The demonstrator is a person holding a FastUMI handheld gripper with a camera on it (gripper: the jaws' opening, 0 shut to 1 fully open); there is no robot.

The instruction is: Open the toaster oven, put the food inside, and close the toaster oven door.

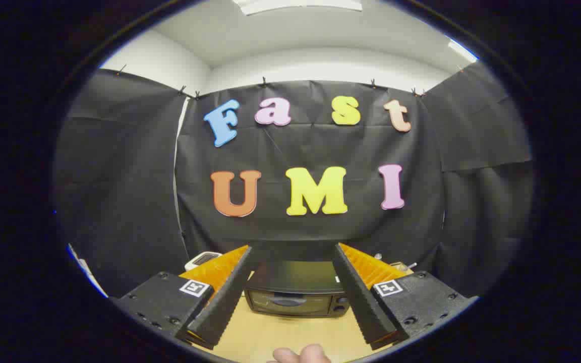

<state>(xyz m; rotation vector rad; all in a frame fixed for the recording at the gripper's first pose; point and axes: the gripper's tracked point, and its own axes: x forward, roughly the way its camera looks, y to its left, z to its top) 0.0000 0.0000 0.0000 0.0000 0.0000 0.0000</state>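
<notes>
Black cloth walls close off the booth, white ceiling above, pale wooden table below. Gripper hangs with its ribbed fingers spread wide, gripping nothing. Toaster oven sits on the table between and beyond the fingers, door shut, dark glass hiding any contents, sides partly covered by the fingers. Fingertips of a person's hand show near the table's front, mostly cut off. Small white object behind the left finger, too hidden to identify.

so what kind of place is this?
Likely an indoor recording booth, not a home kitchen: black cloth wall, wooden table, closed toaster oven beyond the open gripper.
</notes>
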